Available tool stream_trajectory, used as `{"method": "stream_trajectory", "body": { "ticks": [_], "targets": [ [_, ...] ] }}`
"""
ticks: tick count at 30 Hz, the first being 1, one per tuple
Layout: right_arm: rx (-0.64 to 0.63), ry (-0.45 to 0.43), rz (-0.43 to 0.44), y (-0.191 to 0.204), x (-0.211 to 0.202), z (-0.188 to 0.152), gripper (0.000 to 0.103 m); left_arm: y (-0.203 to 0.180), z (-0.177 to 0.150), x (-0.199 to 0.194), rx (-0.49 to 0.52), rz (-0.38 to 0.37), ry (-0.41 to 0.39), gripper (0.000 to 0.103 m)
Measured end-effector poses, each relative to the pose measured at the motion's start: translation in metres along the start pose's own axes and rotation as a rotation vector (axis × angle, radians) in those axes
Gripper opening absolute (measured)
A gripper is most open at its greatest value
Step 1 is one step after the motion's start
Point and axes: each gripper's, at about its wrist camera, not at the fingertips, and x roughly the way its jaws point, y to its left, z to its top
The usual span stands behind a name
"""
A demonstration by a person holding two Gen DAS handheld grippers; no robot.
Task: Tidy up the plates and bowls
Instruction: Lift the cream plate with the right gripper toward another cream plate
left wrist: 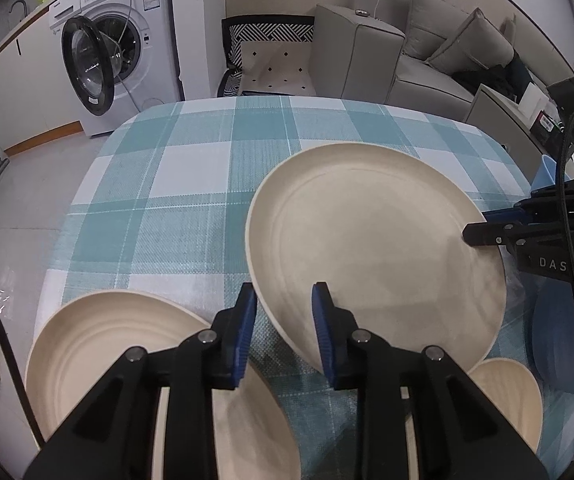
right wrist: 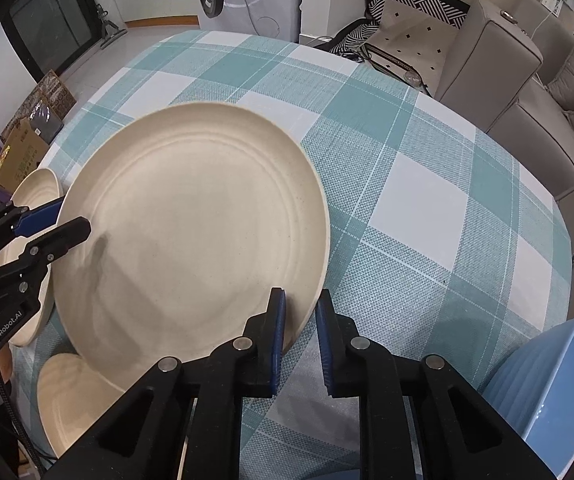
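Note:
A large cream plate [left wrist: 375, 248] [right wrist: 191, 232] hangs tilted just over the checked tablecloth, held at two sides. My left gripper [left wrist: 284, 288] [right wrist: 73, 214] is shut on its rim nearest that camera. My right gripper [right wrist: 302, 294] [left wrist: 477, 224] is shut on the opposite rim, one finger above the plate and one below. A second cream plate [left wrist: 99, 352] [right wrist: 35, 188] lies on the cloth under the left gripper. A smaller cream dish [left wrist: 503, 396] [right wrist: 67, 400] sits beside it, partly covered by the held plate. A blue bowl [right wrist: 547, 380] [left wrist: 547, 172] stands by the right gripper.
The table [left wrist: 191, 168] [right wrist: 407, 200] wears a teal and white checked cloth, bare across its far half. Beyond it stand a washing machine [left wrist: 123, 44] with its door open, a grey sofa [left wrist: 427, 56] and patterned cushions [left wrist: 275, 60]. Cardboard boxes [right wrist: 27, 136] lie on the floor.

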Motion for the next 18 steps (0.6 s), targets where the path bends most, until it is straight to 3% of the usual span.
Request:
{"method": "stream_trajectory", "body": {
  "ticks": [18],
  "targets": [
    [-0.004, -0.086, -0.001, 0.011, -0.049, -0.01, 0.015, -0.003, -0.004, -0.045, 0.0, 0.021, -0.084, 0.027]
  ]
}}
